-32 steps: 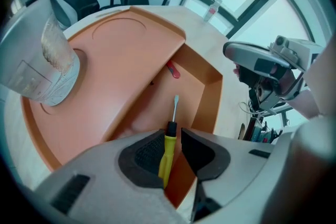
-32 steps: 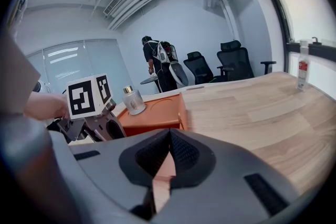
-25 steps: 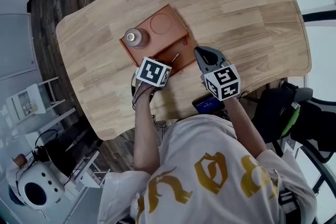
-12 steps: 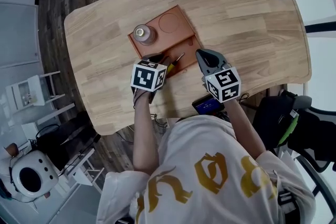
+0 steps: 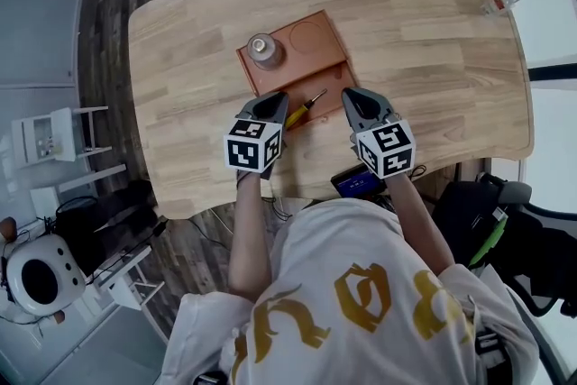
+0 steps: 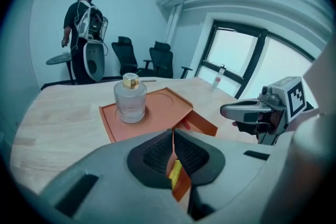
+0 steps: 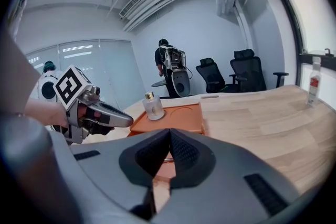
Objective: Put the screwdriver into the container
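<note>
Both tools are clenched with nothing between their pads. The left tool [image 5: 273,100] hangs over the near edge of the orange container [image 5: 317,45]. The right tool [image 5: 353,95] waits just beside that edge, also empty, above the worktop [image 5: 424,41].

The screwdriver [image 5: 307,103] lies slanted in the container's long near compartment, its metal tip pointing away from the person. Its yellow handle runs under the left tool. In the left gripper view the handle shows through the slit below the closed pads, so it seems to lie beneath them, not pinched. A glass bottle [image 5: 263,50] stands in one round hollow at the container's far side.

Placing looks done, or all but done. The next move should be a clean lift of the left tool, up and back toward the person, without dragging the handle over the low rim.
</note>
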### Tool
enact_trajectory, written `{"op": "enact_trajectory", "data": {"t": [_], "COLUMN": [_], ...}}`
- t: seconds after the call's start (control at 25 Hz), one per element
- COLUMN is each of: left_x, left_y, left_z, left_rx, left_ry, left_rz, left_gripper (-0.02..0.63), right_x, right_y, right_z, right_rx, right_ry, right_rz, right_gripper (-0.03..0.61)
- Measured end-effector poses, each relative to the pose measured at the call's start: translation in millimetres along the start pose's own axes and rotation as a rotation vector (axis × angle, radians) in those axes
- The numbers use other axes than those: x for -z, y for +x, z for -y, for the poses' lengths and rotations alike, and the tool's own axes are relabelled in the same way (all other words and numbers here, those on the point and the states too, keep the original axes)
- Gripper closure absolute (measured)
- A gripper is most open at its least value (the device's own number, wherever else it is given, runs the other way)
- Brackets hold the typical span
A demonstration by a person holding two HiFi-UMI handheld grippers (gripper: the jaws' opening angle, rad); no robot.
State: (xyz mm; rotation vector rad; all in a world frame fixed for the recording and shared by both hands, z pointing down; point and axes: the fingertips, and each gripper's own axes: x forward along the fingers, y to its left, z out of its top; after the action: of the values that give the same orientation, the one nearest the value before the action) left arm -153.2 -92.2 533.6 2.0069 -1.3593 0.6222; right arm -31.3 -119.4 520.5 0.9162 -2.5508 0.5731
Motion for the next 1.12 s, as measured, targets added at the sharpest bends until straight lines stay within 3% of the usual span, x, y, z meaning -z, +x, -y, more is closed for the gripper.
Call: {"op": "enact_trajectory", "data": {"t": [0.08, 0.24, 0.44, 0.64, 0.88, 1.12], "left_x": [-4.1, -18.1, -28.6, -51.4, -51.7, -45.1], "left_y": [-8.8, -30.2, -58.6, -94.6, -114.6, -132.9], "left_z": [-0.4, -4.5, -3.3, 6.3, 12.5, 24.1], "left_rx": [-0.013, -0.014, -0.041, -0.025, -0.178, -0.176], "left_ry": [-0.01, -0.155, -0.129, -0.154, -0.004, 0.003], "left_rz": [0.05, 0.195, 0.302, 0.516, 0.504, 0.53], "left_gripper": [0.6, 0.6, 0.601, 0.601, 0.601, 0.601], "right_x": [-3.2, -8.0, -17.0, -31.4, -50.0, -53.2], "right_y": [-3.7, -10.3, -16.9, -22.1, -36.2, -51.4], "right_z": [-4.1, -9.9, -20.1, -32.7, -43.0, -50.5], "right_rx": [-0.007, -0.01, -0.013, -0.024, -0.04, -0.046], "right_ry": [-0.015, -0.043, -0.08, -0.126, -0.144, -0.139], "right_rz": [0.006, 0.009, 0.031, 0.066, 0.113, 0.137], "right_gripper": [0.569, 0.569, 0.569, 0.569, 0.569, 0.569]}}
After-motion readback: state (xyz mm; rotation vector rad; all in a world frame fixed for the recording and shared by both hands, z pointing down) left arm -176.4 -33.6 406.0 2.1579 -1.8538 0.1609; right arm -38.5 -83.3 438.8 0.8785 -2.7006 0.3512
